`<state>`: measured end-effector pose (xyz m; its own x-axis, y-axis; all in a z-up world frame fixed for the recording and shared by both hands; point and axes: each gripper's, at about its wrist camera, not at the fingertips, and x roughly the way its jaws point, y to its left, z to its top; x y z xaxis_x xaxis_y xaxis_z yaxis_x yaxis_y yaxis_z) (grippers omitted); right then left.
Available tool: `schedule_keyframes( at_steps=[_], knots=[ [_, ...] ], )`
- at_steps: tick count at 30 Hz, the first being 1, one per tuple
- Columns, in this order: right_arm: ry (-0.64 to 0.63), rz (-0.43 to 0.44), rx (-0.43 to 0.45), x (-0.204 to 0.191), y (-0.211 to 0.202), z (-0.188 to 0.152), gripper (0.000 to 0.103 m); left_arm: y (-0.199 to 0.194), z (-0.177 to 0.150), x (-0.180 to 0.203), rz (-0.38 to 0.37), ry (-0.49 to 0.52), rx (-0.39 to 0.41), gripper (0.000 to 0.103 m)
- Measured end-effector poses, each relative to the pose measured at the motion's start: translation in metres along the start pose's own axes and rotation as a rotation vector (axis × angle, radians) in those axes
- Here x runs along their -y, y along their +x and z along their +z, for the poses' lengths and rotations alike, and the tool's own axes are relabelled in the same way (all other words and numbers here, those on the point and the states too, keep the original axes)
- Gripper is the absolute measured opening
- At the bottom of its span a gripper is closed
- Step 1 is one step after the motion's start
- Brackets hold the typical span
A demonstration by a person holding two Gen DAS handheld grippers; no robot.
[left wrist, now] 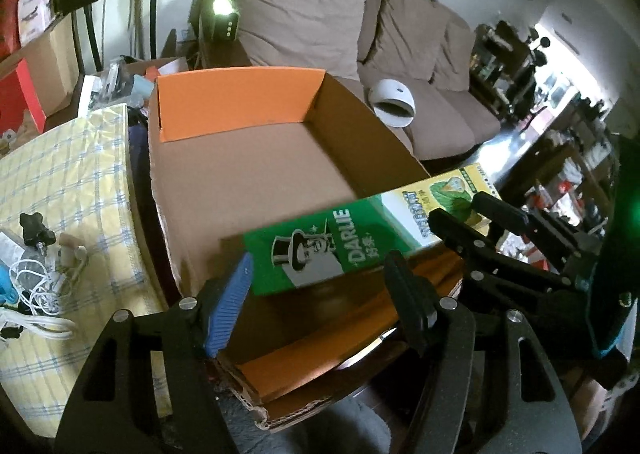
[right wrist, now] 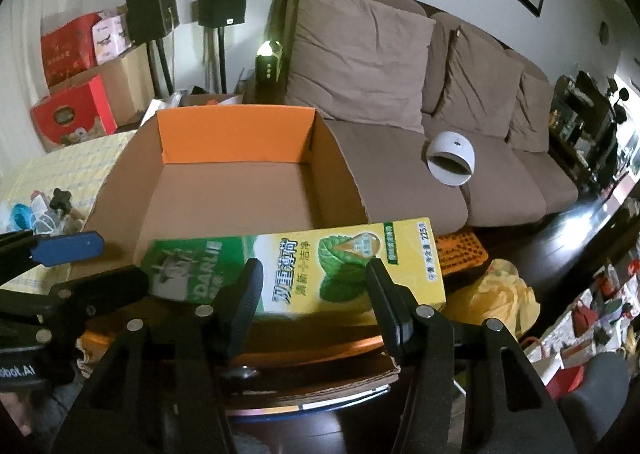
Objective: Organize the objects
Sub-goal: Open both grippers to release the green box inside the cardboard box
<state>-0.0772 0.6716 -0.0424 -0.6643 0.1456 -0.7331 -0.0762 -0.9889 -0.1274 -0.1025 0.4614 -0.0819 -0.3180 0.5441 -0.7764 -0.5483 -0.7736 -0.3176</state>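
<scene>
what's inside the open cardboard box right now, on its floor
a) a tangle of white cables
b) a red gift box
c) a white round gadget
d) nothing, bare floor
d: the cardboard box shows only bare brown floor in both wrist views, and the Darlie toothpaste carton is held over its near edge, between the fingers of the right gripper, not lying inside.
</scene>
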Motion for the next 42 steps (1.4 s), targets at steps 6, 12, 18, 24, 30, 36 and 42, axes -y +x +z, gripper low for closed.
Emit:
schedule_keyframes(
  at_steps=[6, 12, 18, 24, 30, 36, 42],
  knots=[
    [0.016, 0.005, 0.015, 0.004, -0.004, 0.001, 0.055, 0.003, -0.002, -0.003, -0.003, -0.008, -0.010, 0.065],
    [0.174, -0.015, 0.093, 0.037, -0.020, 0.003, 0.055, 0.003, -0.003, -0.009, 0.000, -0.024, -0.006, 0.066],
    [0.260, -0.105, 0.119, 0.072, -0.026, 0.000, 0.033, 0.005, -0.005, -0.010, 0.023, -0.019, -0.001, 0.066],
    [0.307, -0.097, 0.082, 0.091, -0.019, -0.004, 0.033, 0.004, -0.006, -0.007, 0.040, -0.004, 0.010, 0.066],
    [0.227, -0.121, 0.020, 0.075, -0.003, -0.005, 0.033, 0.009, -0.011, -0.006, 0.051, 0.003, 0.004, 0.066],
    [0.181, -0.085, 0.021, 0.058, 0.000, -0.003, 0.033, 0.003, -0.010, -0.009, 0.058, 0.002, 0.013, 0.066],
    [0.137, -0.074, 0.011, 0.046, 0.005, -0.002, 0.033, 0.001, -0.011, -0.011, 0.054, -0.006, 0.015, 0.067]
  ],
)
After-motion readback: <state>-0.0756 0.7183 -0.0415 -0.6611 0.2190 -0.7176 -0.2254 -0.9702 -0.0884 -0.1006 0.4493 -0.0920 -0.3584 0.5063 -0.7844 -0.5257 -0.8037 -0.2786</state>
